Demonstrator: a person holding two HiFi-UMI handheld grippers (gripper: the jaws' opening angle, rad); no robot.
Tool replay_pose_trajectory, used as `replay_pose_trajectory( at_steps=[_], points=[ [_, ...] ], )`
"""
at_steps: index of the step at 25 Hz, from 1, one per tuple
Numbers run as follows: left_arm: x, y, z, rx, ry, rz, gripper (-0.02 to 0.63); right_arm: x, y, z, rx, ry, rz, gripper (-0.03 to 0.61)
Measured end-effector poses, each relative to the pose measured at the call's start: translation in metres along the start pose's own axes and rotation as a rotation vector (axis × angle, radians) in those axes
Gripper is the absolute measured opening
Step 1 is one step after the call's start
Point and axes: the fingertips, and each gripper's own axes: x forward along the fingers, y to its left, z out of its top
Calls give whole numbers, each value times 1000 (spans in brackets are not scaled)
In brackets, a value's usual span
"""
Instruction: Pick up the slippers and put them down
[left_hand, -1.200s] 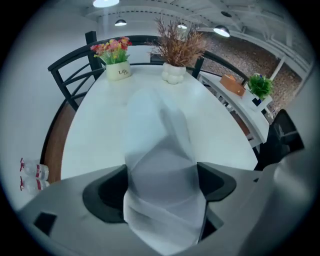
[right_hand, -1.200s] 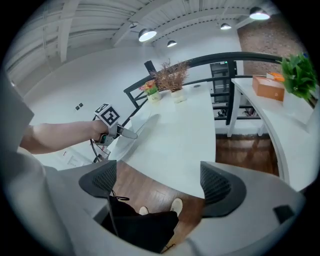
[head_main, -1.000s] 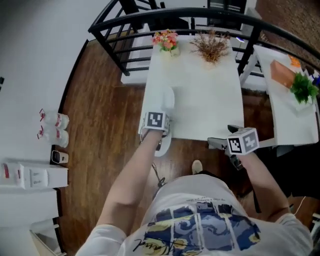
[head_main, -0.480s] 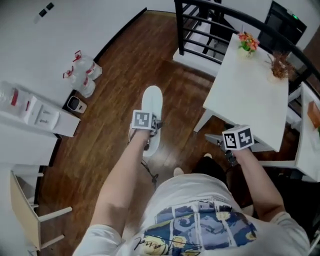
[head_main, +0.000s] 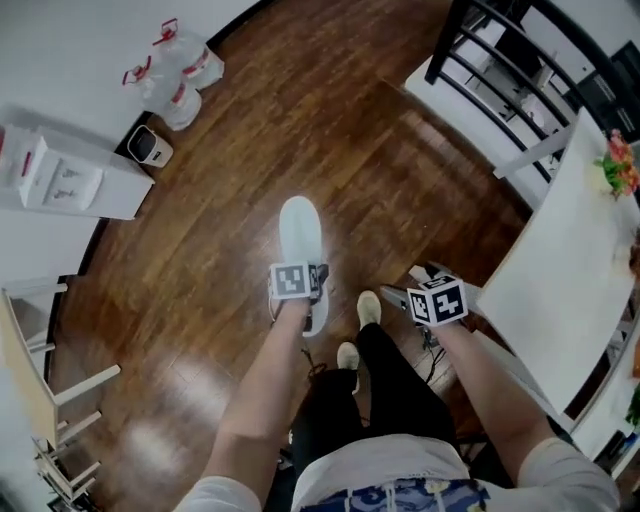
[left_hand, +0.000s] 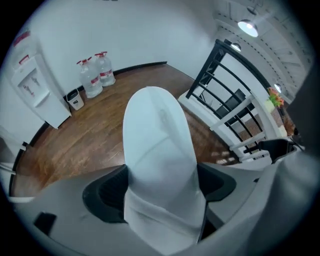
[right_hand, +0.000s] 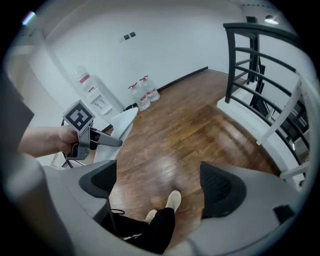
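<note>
A white slipper (head_main: 300, 232) hangs over the brown wooden floor (head_main: 220, 260), toe pointing away from me. My left gripper (head_main: 310, 290) is shut on its heel end. In the left gripper view the slipper (left_hand: 157, 145) fills the middle and is pinched between the two dark pads. The right gripper view shows the same slipper (right_hand: 119, 128) from the side, tilted above the floor. My right gripper (head_main: 405, 284) hovers to the right of the person's feet (head_main: 358, 325); it is open with only floor between its pads (right_hand: 222, 187). No second slipper is visible.
A white table (head_main: 560, 290) stands at the right, with a black railing (head_main: 520, 50) behind it. Water bottles (head_main: 175, 75), a small bin (head_main: 150, 148) and a white dispenser (head_main: 60, 175) line the left wall. A pale wooden frame (head_main: 40, 400) stands at the lower left.
Both grippers have swung away from the white table and down over the wooden floor. The left one has carried the slipper along. The right one has stayed open and empty.
</note>
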Motion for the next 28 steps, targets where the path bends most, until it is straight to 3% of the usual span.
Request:
replay_pose_trajectory(
  at_steps=[4, 8, 12, 14, 17, 20, 22, 25, 28],
  points=[
    [224, 69, -12, -85, 71, 58, 422, 191, -85, -18, 30, 57, -16, 538],
    [446, 144, -40, -134, 136, 62, 422, 375, -154, -55, 19, 91, -45, 537],
    [600, 185, -65, -186, 148, 29, 424, 504, -200, -84, -9, 120, -66, 535],
    [642, 192, -82, -199, 162, 26, 431, 542, -204, -103, -26, 148, -53, 527],
    [645, 186, -90, -186, 167, 9, 456, 551, -195, -113, -50, 178, -47, 528],
    [594, 180, -82, -155, 145, 6, 456, 525, -172, -100, -51, 193, -49, 528],
    [536, 178, -87, -143, 157, 21, 456, 491, -150, -91, -54, 212, -58, 528],
    [438, 155, -91, -158, 160, -38, 454, 418, -108, -72, -36, 214, -61, 528],
    [312, 124, -75, -108, 132, -56, 453, 320, -57, -40, -15, 167, -72, 528]
  ],
)
